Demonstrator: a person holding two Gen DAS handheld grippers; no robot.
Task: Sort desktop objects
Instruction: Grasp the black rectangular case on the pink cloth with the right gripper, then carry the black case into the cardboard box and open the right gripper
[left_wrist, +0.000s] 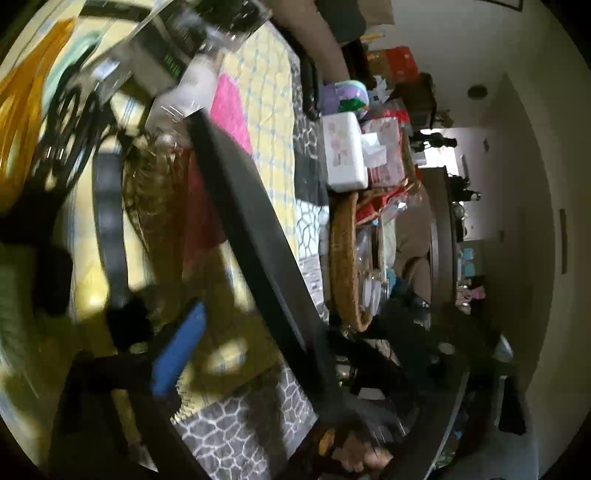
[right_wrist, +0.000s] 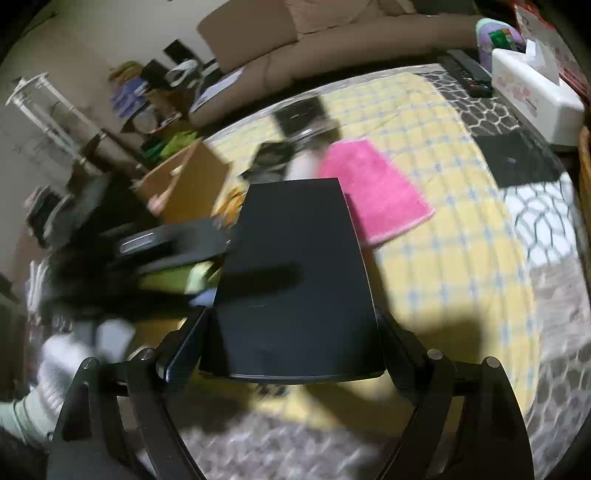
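Note:
My right gripper (right_wrist: 291, 354) is shut on a flat black box (right_wrist: 295, 280) and holds it above the yellow checked cloth (right_wrist: 461, 229). In the left wrist view the same black box (left_wrist: 258, 236) shows edge-on as a long dark slab, with the right gripper at its lower end. My left gripper (left_wrist: 155, 369) is blurred; one blue-padded finger (left_wrist: 181, 347) shows, and I cannot tell how the jaws stand. A pink cloth (right_wrist: 373, 188) lies just beyond the box. A clear container (right_wrist: 299, 147) lies past it.
A white tissue box (right_wrist: 535, 92) and black remotes (right_wrist: 465, 74) sit at the far right. A black square pad (right_wrist: 517, 158) lies on the patterned mat. A woven basket (left_wrist: 347, 258) holds several items. A brown sofa (right_wrist: 295, 44) stands behind the table.

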